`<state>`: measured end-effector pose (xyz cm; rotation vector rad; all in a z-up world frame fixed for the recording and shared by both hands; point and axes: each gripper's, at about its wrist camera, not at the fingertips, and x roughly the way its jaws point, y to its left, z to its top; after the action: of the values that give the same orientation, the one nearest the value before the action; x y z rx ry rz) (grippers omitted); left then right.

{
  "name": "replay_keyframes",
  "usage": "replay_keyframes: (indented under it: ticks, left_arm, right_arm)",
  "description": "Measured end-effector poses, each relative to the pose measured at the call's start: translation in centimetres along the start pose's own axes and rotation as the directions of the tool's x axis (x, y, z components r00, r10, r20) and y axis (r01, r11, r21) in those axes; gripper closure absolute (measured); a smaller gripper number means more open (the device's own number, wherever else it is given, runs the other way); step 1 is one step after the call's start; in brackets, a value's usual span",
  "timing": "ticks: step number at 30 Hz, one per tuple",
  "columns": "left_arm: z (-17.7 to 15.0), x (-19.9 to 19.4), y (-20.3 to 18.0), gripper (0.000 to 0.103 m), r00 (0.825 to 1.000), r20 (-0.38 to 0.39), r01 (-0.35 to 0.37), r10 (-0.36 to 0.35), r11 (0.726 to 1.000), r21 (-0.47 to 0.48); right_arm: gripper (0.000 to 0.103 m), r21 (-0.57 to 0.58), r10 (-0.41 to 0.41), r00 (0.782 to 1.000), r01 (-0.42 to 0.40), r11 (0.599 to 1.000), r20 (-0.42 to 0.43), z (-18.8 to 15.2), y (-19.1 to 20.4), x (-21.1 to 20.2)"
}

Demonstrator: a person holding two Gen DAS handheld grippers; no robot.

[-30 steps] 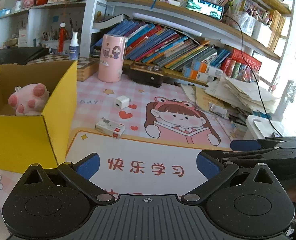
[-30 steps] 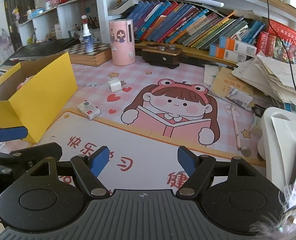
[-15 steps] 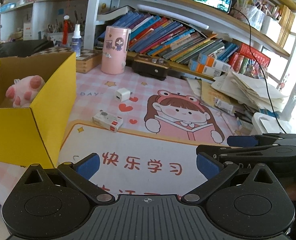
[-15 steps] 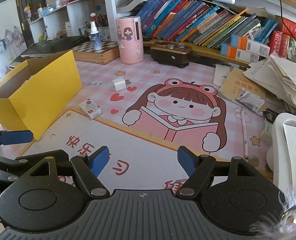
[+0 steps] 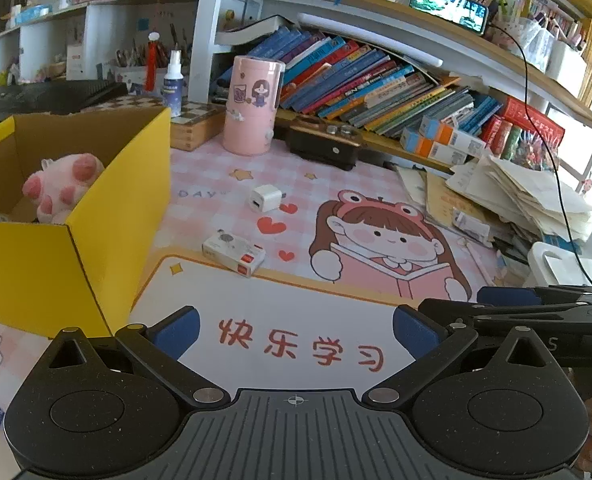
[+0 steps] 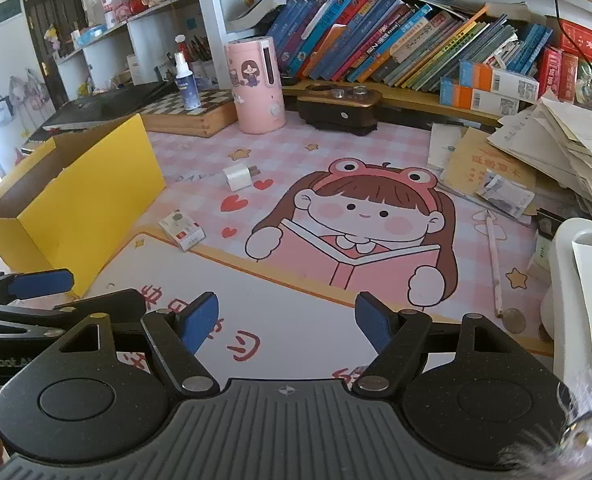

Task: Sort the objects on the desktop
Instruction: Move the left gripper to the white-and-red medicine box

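Observation:
A yellow cardboard box [image 5: 107, 216] [image 6: 95, 200] stands at the left of the desk mat, with a pink plush toy [image 5: 61, 186] inside it. On the mat lie a small white-and-red box [image 5: 233, 252] [image 6: 181, 230] and, farther back, a white charger cube [image 5: 264, 198] [image 6: 237, 176]. My left gripper [image 5: 293, 330] hovers open over the mat's white panel, nothing between its blue pads. My right gripper [image 6: 285, 318] is open and empty too, beside it on the right; each gripper shows at the edge of the other's view.
A pink cylinder [image 5: 252, 106], a spray bottle [image 5: 172, 82] on a chessboard box, and a dark brown case [image 5: 322, 146] stand at the back under shelves of books. Loose papers [image 6: 556, 152] pile at the right, beside a white tray [image 6: 584, 280] and a pencil [image 6: 494, 264].
Both views have tilted up and drawn slightly back, so the desk objects sit lower and smaller in frame. Nothing on the desk has moved; both grippers stayed open.

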<state>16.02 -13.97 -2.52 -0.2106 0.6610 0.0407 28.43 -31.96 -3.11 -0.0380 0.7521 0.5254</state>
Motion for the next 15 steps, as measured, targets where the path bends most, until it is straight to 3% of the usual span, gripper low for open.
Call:
replay_keyframes:
  ticks: [15]
  left_arm:
    - [0.7,2.2,0.3,0.005,0.997,0.022,-0.074,0.074,0.997,-0.001]
  right_arm:
    - [0.029,0.025,-0.006,1.000,0.005,1.000,0.019,1.8,-0.8,1.1]
